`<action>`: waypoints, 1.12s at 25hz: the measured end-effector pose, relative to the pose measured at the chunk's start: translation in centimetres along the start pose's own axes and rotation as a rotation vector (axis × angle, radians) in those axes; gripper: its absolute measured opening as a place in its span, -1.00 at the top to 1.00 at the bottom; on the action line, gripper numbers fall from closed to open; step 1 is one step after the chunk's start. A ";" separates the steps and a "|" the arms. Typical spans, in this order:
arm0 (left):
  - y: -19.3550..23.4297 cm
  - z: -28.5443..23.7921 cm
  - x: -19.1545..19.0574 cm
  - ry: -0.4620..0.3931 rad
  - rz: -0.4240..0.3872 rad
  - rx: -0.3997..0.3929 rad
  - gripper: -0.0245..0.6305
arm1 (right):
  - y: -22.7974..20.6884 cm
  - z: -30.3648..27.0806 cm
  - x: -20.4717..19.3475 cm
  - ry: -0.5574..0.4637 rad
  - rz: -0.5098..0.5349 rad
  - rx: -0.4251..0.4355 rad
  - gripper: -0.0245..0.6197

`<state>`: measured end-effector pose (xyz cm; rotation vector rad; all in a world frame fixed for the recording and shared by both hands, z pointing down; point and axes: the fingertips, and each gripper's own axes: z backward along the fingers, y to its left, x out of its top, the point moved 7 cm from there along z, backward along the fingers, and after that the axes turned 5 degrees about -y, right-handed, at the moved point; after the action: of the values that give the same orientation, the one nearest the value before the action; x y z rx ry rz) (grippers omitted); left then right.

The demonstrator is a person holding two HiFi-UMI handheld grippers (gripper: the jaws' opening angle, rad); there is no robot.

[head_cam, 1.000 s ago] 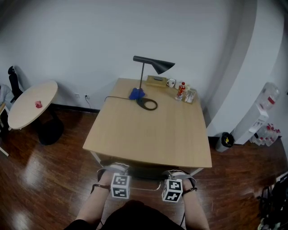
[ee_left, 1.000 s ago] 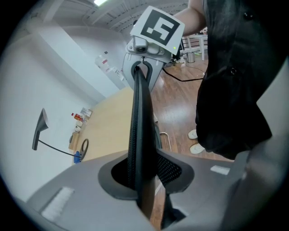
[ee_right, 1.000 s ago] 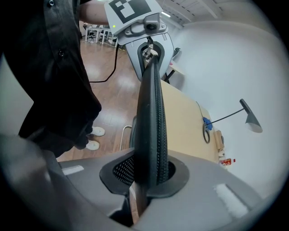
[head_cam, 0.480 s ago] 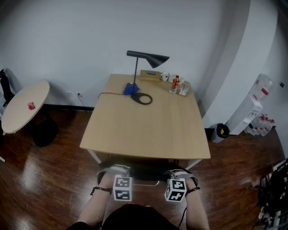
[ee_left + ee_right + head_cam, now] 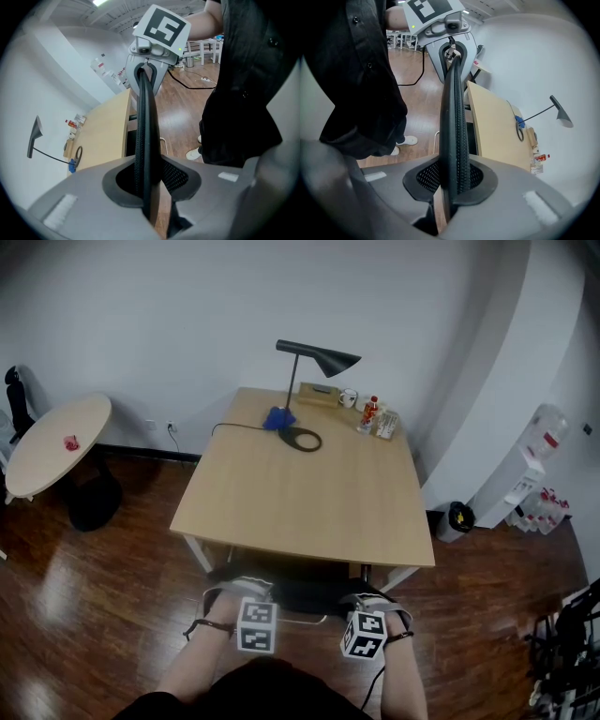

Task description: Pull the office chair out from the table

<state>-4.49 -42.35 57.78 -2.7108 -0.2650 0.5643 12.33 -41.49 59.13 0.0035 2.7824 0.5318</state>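
The black mesh office chair (image 5: 298,594) sits tucked at the near edge of the wooden table (image 5: 309,512); only its back and part of its seat show. My left gripper (image 5: 240,592) and right gripper (image 5: 371,602) grip the backrest's top rim side by side. In the left gripper view the thin dark backrest rim (image 5: 143,136) runs straight up between the jaws of the left gripper (image 5: 146,190), which press on it. In the right gripper view the ribbed backrest rim (image 5: 454,126) is likewise clamped in the right gripper (image 5: 451,182).
A black desk lamp (image 5: 317,356), a blue object (image 5: 279,418), a mug and bottles (image 5: 373,414) stand at the table's far end. A round table (image 5: 54,444) is at the left, a bin (image 5: 457,518) and water dispenser (image 5: 540,461) at the right. The person's body is close behind.
Both grippers and the chair back have drawn a little away from the table's near edge, toward the person. The grips have not changed.
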 end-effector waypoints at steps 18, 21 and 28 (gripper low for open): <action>-5.7 2.3 1.6 -0.003 0.031 -0.006 0.62 | 5.6 2.8 0.7 -0.017 0.016 0.055 0.71; -7.1 2.7 1.9 -0.005 0.028 -0.002 0.62 | 6.9 3.4 0.8 -0.025 0.012 0.071 0.70; -9.4 3.2 2.6 0.008 0.037 0.014 0.61 | 9.1 4.2 0.9 -0.032 0.018 0.073 0.71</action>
<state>-4.55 -32.11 57.69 -2.7094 -0.2084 0.5631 12.26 -31.41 58.44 0.0533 2.7715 0.4305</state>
